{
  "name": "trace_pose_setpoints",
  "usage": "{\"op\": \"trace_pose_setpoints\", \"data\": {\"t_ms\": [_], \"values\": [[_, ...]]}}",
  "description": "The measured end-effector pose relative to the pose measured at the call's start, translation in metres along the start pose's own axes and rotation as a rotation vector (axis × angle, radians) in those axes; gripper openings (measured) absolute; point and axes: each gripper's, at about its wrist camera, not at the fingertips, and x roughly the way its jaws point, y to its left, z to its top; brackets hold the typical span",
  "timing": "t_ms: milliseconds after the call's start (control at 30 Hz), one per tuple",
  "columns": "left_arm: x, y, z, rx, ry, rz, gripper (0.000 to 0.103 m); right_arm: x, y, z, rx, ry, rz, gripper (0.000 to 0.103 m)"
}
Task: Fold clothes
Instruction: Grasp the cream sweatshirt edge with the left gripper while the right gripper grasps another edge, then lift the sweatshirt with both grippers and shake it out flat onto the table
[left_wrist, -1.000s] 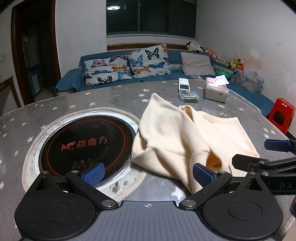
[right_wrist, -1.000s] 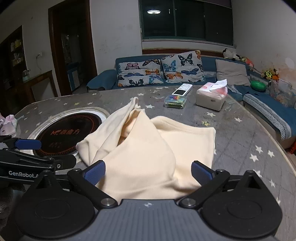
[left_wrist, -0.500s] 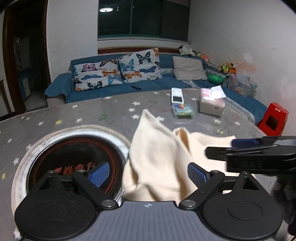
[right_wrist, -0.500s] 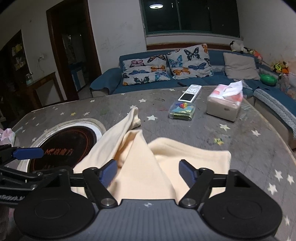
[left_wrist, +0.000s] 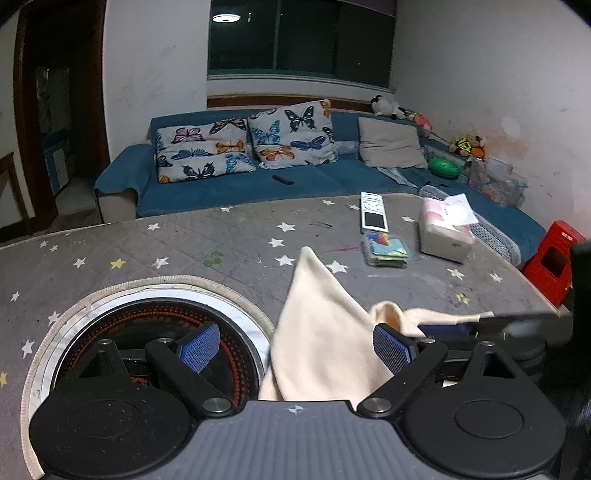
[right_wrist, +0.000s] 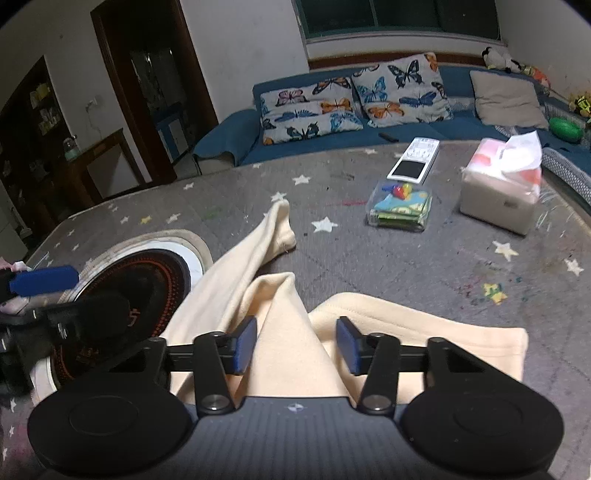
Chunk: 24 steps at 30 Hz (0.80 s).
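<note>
The desk (right_wrist: 424, 266), grey with star print, carries a cream garment (right_wrist: 280, 354) crumpled beside the round cooktop (left_wrist: 147, 332), one sleeve trailing away. It looks soft, light and limp — likely to sag and slide, so hems or corners seem the best hold. The right hand-held gripper (right_wrist: 295, 345) is closing its jaws around a raised fold, not yet pinching. The left hand-held gripper (left_wrist: 295, 349) stands wide open over the cloth's edge — holding nothing.

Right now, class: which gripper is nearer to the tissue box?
Right. The right gripper, jaws closing around the cream garment, sits on the tissue box side; the left gripper is open beside the round burner.
</note>
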Motion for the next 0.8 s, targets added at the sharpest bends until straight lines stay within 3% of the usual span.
{"op": "trace_pose_setpoints", "data": {"t_ms": [133, 233, 433, 600, 667, 733, 800], "values": [[0.018, -0.005, 0.014, -0.009, 0.021, 0.006, 0.093, 0.002, -0.001, -0.005, -0.006, 0.009, 0.007, 0.019], [0.037, -0.013, 0.025, -0.009, 0.042, 0.009, 0.094, -0.003, 0.000, -0.008, -0.015, -0.002, 0.000, 0.011], [0.083, -0.027, 0.042, -0.013, 0.099, 0.035, 0.095, -0.010, 0.001, -0.010, -0.035, -0.021, -0.003, 0.008], [0.121, -0.033, 0.041, 0.012, 0.173, 0.108, 0.091, -0.013, -0.001, -0.011, -0.038, -0.031, 0.003, 0.007], [0.131, -0.029, 0.039, 0.009, 0.210, 0.118, 0.072, -0.015, -0.001, -0.011, -0.042, -0.039, 0.003, 0.007], [0.135, -0.023, 0.037, -0.007, 0.237, 0.106, 0.043, -0.018, -0.002, -0.011, -0.044, -0.048, 0.001, 0.007], [0.135, -0.016, 0.035, -0.025, 0.254, 0.088, 0.025, -0.023, -0.004, -0.012, -0.039, -0.059, -0.004, 0.007]]}}
